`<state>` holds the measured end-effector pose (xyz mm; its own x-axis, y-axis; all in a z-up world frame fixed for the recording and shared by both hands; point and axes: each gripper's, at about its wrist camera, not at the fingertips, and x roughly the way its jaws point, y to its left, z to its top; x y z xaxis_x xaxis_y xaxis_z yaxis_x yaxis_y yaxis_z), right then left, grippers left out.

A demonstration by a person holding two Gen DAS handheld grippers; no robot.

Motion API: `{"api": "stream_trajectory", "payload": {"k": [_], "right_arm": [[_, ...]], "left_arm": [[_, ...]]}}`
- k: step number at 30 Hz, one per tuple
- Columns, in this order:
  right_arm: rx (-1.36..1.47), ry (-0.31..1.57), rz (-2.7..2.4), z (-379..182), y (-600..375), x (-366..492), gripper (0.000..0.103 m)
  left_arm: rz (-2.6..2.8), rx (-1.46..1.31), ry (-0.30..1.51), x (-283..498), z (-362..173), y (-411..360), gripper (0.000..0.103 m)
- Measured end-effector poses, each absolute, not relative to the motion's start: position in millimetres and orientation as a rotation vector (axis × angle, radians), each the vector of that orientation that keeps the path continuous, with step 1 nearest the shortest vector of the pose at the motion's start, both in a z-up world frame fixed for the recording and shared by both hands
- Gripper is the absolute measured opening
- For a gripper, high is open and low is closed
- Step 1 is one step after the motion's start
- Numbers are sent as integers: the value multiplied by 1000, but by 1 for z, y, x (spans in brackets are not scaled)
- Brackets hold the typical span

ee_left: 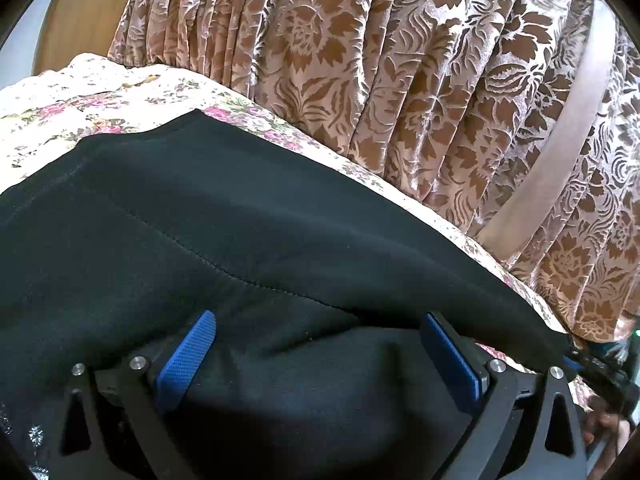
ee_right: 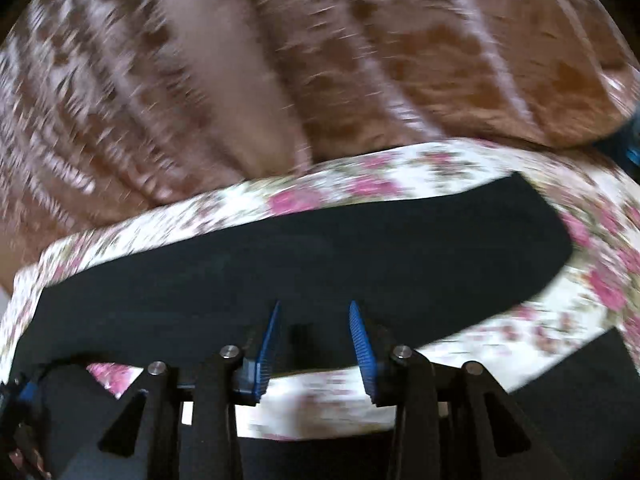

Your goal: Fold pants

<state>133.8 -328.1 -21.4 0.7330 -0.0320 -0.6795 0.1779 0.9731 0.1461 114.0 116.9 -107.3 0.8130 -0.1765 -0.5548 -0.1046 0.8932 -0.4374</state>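
Left tool [ee_left: 320, 344]: jaws wide, nothing gripped; black pants [ee_left: 240, 220] lie directly under and ahead of it. Right tool [ee_right: 314, 332]: jaws narrow, empty; pants [ee_right: 320, 248] just beyond tips, spread on floral bedsheet [ee_right: 360, 184], brown patterned curtain [ee_right: 280, 60] behind.

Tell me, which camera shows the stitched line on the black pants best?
The left wrist view. It is sharp, so the stitched line shows running across the black pants above the open left gripper. The right wrist view is smeared: there the pants are just a dark band on the flowery sheet, no stitching visible.
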Motion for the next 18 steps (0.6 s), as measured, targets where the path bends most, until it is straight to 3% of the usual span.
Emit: {"api": "stream_trajectory", "payload": {"k": [11, 18], "right_arm": [[164, 854, -114, -58, -296, 164, 36], [179, 847, -109, -61, -295, 163, 37]], "left_arm": [[-36, -442, 726, 125, -100, 112, 102], [-44, -328, 615, 149, -40, 141, 102]]}}
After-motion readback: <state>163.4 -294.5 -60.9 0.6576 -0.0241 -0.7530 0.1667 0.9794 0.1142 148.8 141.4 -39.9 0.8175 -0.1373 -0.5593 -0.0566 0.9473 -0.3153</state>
